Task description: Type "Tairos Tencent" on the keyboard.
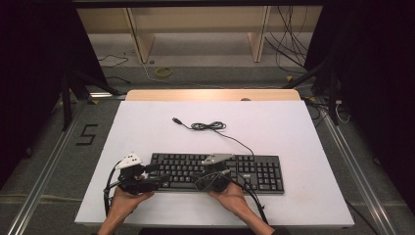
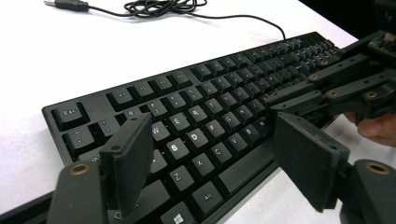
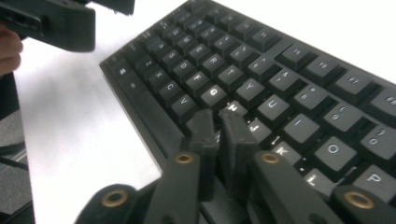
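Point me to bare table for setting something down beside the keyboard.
Free: the white table right of the cable; the left strip beyond the USB plug; right of the keyboard. Crowded: the near edge, where both tongs, left and right, sit over the keys.

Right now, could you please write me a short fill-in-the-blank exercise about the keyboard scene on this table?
1. Both grippers hover over a black ____ on the white table.
2. The left gripper has its jaws standing wide ____.
3. The right gripper has its jaws nearly closed, over the row of keys that holds G and ____.
4. The cable behind the keys ends in a ____ plug.

Missing words: keyboard; open; H; USB
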A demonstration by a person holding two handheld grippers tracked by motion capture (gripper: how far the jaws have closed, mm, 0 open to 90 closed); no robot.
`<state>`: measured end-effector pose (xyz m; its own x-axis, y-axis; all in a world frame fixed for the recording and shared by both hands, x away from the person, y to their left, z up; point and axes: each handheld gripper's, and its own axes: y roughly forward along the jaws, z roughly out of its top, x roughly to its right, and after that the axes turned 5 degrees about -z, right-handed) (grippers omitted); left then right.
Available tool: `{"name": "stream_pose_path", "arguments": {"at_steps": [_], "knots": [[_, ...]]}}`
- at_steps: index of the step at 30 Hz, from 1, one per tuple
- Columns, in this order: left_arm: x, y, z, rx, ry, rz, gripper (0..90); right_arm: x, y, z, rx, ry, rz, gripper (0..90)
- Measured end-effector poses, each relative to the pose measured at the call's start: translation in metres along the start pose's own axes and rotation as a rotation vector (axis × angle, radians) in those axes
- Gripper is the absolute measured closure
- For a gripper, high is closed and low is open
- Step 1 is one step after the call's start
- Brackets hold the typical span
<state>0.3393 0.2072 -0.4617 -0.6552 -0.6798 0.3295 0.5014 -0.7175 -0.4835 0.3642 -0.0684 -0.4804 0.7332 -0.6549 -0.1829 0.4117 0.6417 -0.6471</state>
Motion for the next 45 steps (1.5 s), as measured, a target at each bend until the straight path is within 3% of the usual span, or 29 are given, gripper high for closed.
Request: {"name": "stream_pose_path", "arguments": {"at_steps": [29, 45], "knots": [[0.002, 0.003, 0.006, 0.006, 0.015, 0.002, 28.8, 0.019, -0.043, -0.006, 0.104, 0.038, 0.018, 56.2], [0.007, 0.017, 0.015, -0.032, 0.035, 0.006, 31.8, 0.028, -0.067, -0.018, 0.157, 0.036, -0.006, 43.3]]}}
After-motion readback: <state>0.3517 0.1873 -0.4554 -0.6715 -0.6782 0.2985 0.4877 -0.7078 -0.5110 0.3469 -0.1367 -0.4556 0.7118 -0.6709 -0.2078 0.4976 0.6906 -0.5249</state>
